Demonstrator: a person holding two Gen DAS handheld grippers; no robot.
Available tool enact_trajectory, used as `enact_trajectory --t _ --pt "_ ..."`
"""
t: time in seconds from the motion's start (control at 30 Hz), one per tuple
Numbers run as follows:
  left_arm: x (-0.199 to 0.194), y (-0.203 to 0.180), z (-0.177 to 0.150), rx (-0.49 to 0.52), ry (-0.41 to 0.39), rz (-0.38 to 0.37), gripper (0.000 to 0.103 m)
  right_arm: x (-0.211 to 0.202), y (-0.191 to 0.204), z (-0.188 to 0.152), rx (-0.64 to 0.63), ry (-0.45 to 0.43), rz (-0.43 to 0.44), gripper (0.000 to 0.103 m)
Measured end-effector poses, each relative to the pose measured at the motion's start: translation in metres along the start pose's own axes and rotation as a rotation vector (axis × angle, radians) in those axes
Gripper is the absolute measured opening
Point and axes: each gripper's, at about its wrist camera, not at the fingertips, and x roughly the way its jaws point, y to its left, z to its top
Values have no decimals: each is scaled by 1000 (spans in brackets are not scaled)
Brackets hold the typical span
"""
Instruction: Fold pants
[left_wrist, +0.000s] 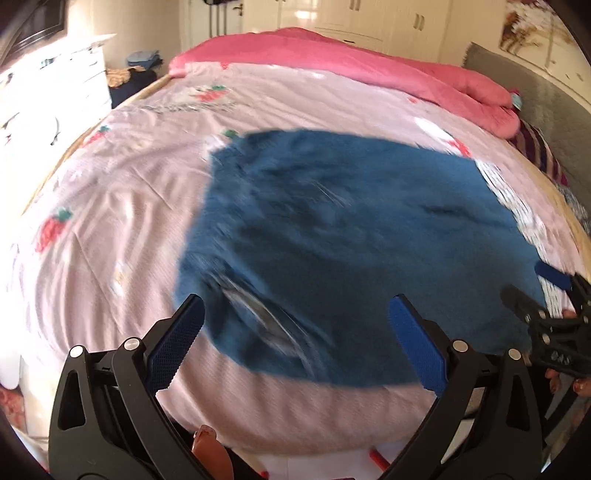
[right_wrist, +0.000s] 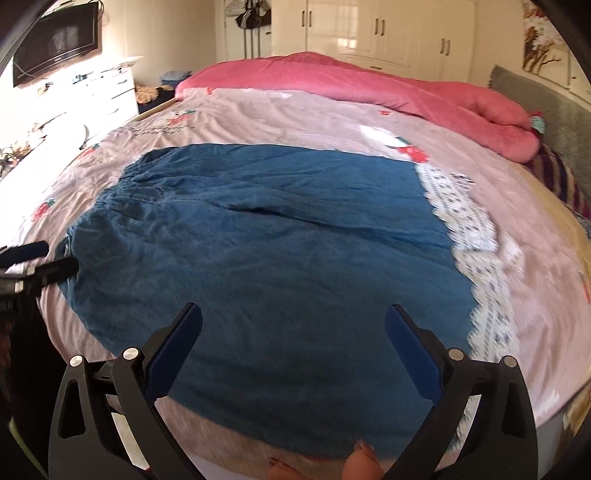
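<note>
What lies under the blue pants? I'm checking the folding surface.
The pants lie on a pink printed bedsheet; whatever is directly beneath them is covered.

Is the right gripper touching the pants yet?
Cannot tell. In the right wrist view the right gripper is open over the blue pants, and nothing shows contact or a gap. The left wrist view shows it at the pants' edge, too blurred to judge.

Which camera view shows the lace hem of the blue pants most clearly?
The right wrist view: the lace hem of the blue pants runs unobstructed along their right edge. In the left wrist view it is motion-blurred and squeezed toward the frame's right edge.
</note>
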Motion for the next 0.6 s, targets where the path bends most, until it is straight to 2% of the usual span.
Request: enact_trajectory --t 0.1,0.23,0.33,0.4,0.47,0.5,0.6 --pt "8 23 27 -23 -28 47 94 13 3 19 -25 31 74 99" --pt "36 42 70 31 -29 93 94 31 3 45 -49 62 117 99" --pt "63 50 92 45 5 86 94 46 0 66 -51 83 160 99" --pt "85 57 108 35 35 32 94 60 -1 81 -45 96 180 99" --pt "102 59 119 44 43 15 94 76 -3 97 -54 116 175 99" --pt "112 60 124 53 48 18 91 81 -4 102 -61 120 175 99" --pt "134 63 133 67 72 14 73 104 -2 128 -113 120 162 99"
